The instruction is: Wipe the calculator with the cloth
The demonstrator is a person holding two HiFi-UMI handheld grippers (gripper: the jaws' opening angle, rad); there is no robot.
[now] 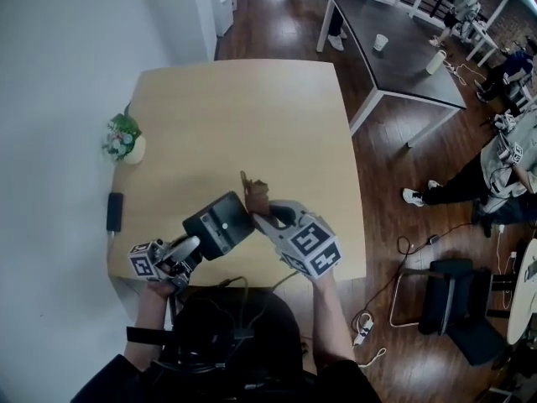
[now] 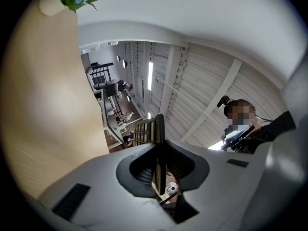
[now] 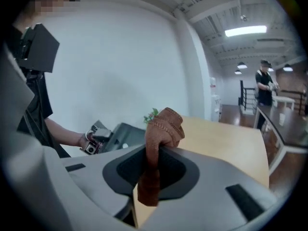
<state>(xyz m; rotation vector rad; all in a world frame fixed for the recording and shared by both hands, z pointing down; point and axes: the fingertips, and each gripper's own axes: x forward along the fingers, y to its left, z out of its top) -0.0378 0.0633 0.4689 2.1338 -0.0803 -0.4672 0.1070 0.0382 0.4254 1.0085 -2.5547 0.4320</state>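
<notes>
Left gripper (image 1: pixel 191 246), jaws clamped on one edge of the calculator (image 1: pixel 220 225), holds it tilted over the desk's (image 1: pixel 252 116) near edge. Right gripper (image 1: pixel 267 212), jaws clamped on the cloth (image 1: pixel 254 193), is just beside it. Risk: wiping pressure could pivot the edge-held calculator loose.

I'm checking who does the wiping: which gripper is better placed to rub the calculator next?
The right gripper: it is shut on the brown cloth, which sits right beside the calculator. The left gripper is busy gripping the calculator by its edge.
</notes>
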